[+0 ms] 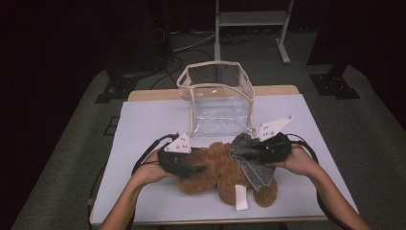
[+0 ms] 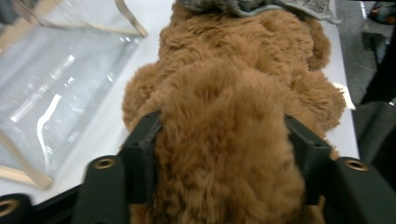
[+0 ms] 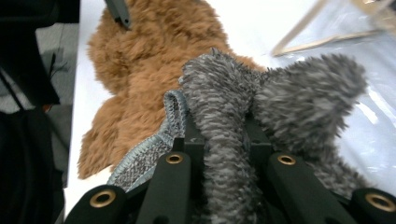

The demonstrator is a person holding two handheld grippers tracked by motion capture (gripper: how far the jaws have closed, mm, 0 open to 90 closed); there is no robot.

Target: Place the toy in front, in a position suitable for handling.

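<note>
High view: a brown plush bear (image 1: 218, 167) lies on the white table (image 1: 143, 124), near the front edge, between the two hands. The left gripper (image 1: 194, 167) meets the bear's left side; the right gripper (image 1: 249, 151) sits at its right, over a grey fuzzy garment (image 1: 251, 163) draped on the toy. A white tag (image 1: 242, 197) lies on the table at the bear's near side. A clear plastic bag with beige trim (image 1: 218, 98) stands open just beyond the bear, toward the far edge.

Left gripper view: the brown plush bear (image 2: 229, 140) fills the space between the jaws, fur touching both inner faces, so the jaws hold it at a moderate spread. The clear bag (image 2: 56, 88) lies to the left, and the grey garment (image 2: 261, 7) shows at the top edge.

Right gripper view: the jaws stand close together, pinching a fold of the grey fuzzy garment (image 3: 224, 140). This view shows its knitted grey hem (image 3: 154, 149), lying on the bear (image 3: 140, 70). A jaw tip of the left gripper (image 3: 119, 11) shows at the top.
</note>
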